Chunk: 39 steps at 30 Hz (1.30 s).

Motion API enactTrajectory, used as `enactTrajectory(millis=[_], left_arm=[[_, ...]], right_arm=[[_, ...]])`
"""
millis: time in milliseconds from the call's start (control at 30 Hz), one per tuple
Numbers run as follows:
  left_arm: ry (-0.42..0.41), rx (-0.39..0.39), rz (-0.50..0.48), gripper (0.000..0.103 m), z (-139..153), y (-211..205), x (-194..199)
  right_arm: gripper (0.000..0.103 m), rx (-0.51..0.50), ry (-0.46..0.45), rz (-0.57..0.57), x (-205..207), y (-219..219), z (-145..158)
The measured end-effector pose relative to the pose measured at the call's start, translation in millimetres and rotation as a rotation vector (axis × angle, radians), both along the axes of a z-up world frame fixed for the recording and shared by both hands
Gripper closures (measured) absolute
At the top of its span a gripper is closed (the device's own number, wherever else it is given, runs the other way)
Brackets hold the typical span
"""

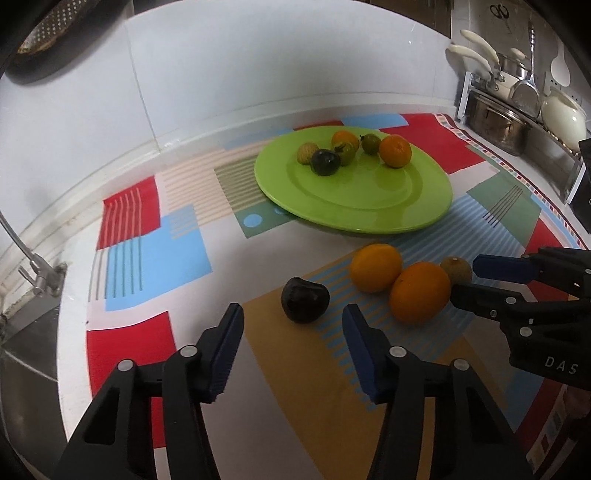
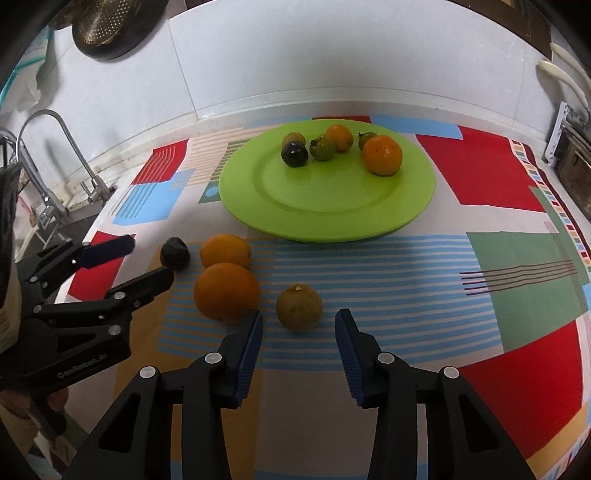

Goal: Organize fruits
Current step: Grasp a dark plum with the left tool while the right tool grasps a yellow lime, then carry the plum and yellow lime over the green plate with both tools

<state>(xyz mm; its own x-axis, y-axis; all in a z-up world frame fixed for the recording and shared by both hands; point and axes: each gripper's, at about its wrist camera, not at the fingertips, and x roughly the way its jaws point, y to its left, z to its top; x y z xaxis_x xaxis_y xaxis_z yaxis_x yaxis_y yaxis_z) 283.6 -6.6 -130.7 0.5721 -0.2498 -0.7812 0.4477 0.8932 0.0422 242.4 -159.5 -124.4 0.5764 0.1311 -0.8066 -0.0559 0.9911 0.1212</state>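
Note:
A green plate [image 1: 354, 199] [image 2: 325, 206] holds several small fruits at its far side, among them an orange [image 1: 395, 150] [image 2: 382, 154] and a dark plum [image 1: 325, 161] [image 2: 294, 154]. On the patterned cloth in front of it lie a dark plum [image 1: 304, 300] [image 2: 175, 253], two oranges [image 1: 376, 267] [image 1: 420, 292] [image 2: 226, 252] [image 2: 226, 291] and a brownish-green fruit [image 1: 456, 269] [image 2: 299, 306]. My left gripper [image 1: 293, 325] [image 2: 147, 258] is open, just short of the plum. My right gripper [image 2: 299, 325] [image 1: 465, 277] is open, with the brownish-green fruit just beyond its fingertips.
A sink with a tap [image 2: 55, 155] [image 1: 33, 266] lies to the left. A rack of pots and utensils [image 1: 517, 99] stands at the right by the tiled wall. A colander [image 2: 110, 26] hangs on the wall.

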Motion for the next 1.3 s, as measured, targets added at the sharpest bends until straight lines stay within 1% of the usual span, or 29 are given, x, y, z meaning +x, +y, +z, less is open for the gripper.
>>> enactTrajectory(millis=[33,100,133,233,333,467,667,867,1300], left_arm=[[0.002,-0.001,-0.002,0.051,-0.9,-0.8,1.4],[0.006,-0.005,-0.001,0.056,-1.7,-1.8,4.2],[0.009,-0.011,-0.001,0.056,-2.1,-2.3,6.0],[0.017,-0.021,-0.004,0.061,-3.3,-3.7,9.7],[0.021,-0.029,-0.005,0.065,-3.9,-5.1,12.7],[0.033,-0.041,-0.009,0.073,-5.3,-6.9,15.7],[0.036,-0.047,-0.005,0.073,-4.9,-6.7,15.0],[0.027,-0.058,0.007,0.073,2.3,-5.2,8.8],[-0.025,-0.082,0.035,0.073,27.5,-2.8,-14.5]], right_arm=[[0.061,0.003,0.000,0.002,1.0,0.0,-0.5],[0.064,0.008,0.004,0.007,3.4,0.2,-1.9],[0.066,0.011,0.007,0.009,4.4,0.2,-2.8],[0.066,0.016,0.009,0.008,7.3,-0.7,-4.4],[0.071,0.020,0.012,0.014,10.0,-0.7,-5.6],[0.073,0.024,0.015,0.011,12.5,-2.0,-7.3],[0.074,0.025,0.014,0.016,13.0,-1.9,-7.4],[0.074,0.029,0.005,0.022,11.5,-2.3,-4.8],[0.074,0.028,-0.062,0.046,-1.6,-1.7,20.7]])
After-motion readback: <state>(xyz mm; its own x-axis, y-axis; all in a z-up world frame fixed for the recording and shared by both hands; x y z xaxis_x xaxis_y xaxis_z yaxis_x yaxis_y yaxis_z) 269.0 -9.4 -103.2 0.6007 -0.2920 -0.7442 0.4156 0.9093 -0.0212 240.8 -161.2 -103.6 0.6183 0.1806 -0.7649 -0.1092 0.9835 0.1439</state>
